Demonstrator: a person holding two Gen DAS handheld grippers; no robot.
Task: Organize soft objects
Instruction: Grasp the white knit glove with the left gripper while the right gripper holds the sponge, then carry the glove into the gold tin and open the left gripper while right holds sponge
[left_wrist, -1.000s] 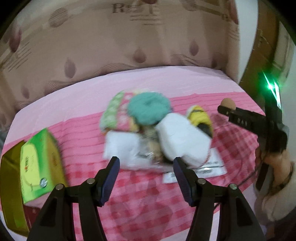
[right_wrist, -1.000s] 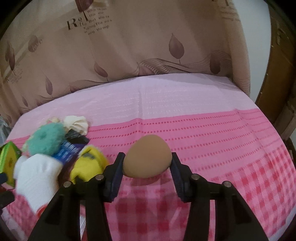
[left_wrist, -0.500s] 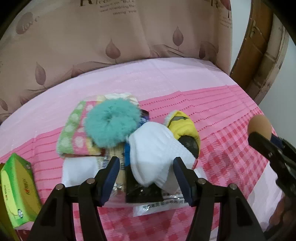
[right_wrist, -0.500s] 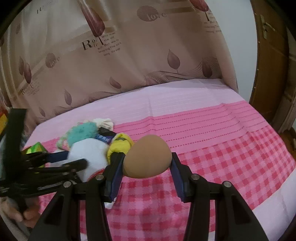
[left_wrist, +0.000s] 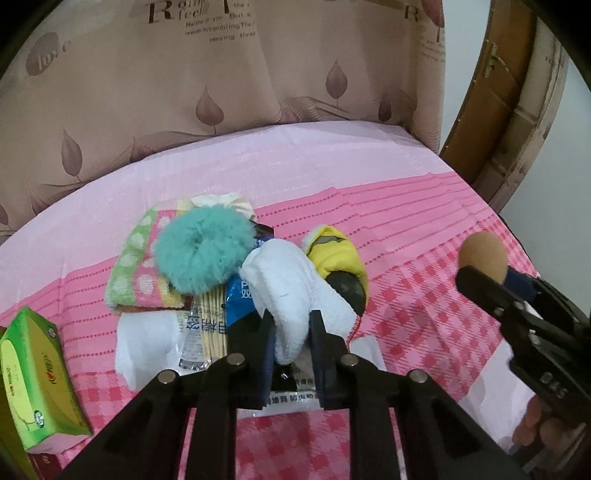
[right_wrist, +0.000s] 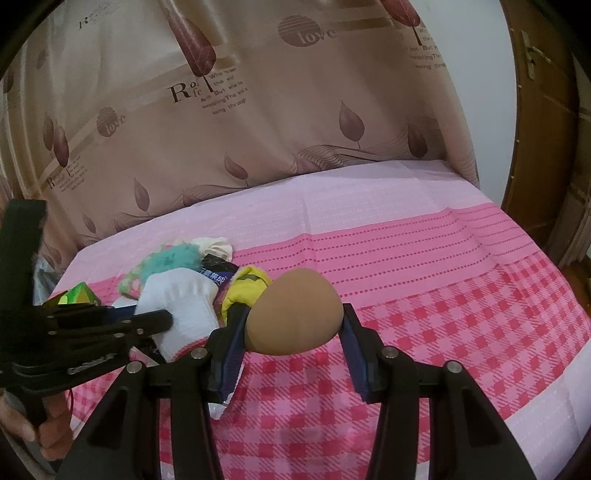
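Little is sorted yet: on the pink bed (right_wrist: 424, 258) the pile, with its teal puff (left_wrist: 203, 251) and yellow toy (left_wrist: 336, 254), lies heaped together. The left gripper (left_wrist: 291, 332) is clenched on the near end of the white sock (left_wrist: 291, 288) atop that pile. The right gripper (right_wrist: 295, 325), held above the bed beside the pile, grips a brown sponge egg (right_wrist: 295, 310) between half-closed fingers.

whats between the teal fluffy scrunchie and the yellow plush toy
The white sock, pinched by the left gripper, with a blue packet edging under it; clearest in the left wrist view.
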